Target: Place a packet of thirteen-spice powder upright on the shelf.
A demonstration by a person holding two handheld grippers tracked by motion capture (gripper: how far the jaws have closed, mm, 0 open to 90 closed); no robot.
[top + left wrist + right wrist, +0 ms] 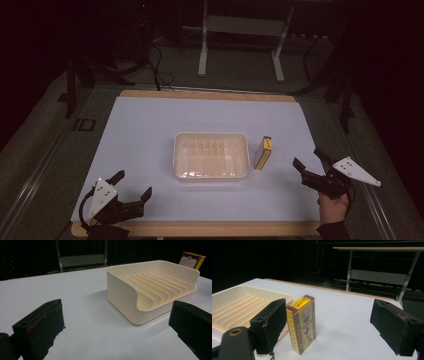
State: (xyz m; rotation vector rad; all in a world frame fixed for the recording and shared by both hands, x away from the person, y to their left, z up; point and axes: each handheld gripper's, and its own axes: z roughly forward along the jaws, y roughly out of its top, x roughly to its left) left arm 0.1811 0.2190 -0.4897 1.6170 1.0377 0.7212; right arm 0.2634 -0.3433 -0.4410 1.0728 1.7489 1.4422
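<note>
A cream ribbed tray (211, 155) lies empty at the middle of the white table; its near corner (140, 312) fills the left gripper view's right half. A small yellow and maroon box (263, 152) stands on edge just right of the tray, upright in the right gripper view (302, 323). My left gripper (132, 186) rests open at the table's front left, well away from the tray (117, 322). My right gripper (311, 161), held by a hand, hovers open to the right of the box (332, 325), its left jaw close beside the box.
The white mat (150, 130) covers a wooden tabletop whose edge (210, 229) shows at the front. Behind the table stand a metal frame (240, 40) and cables on a dark floor. A rail (35, 170) runs along the left side.
</note>
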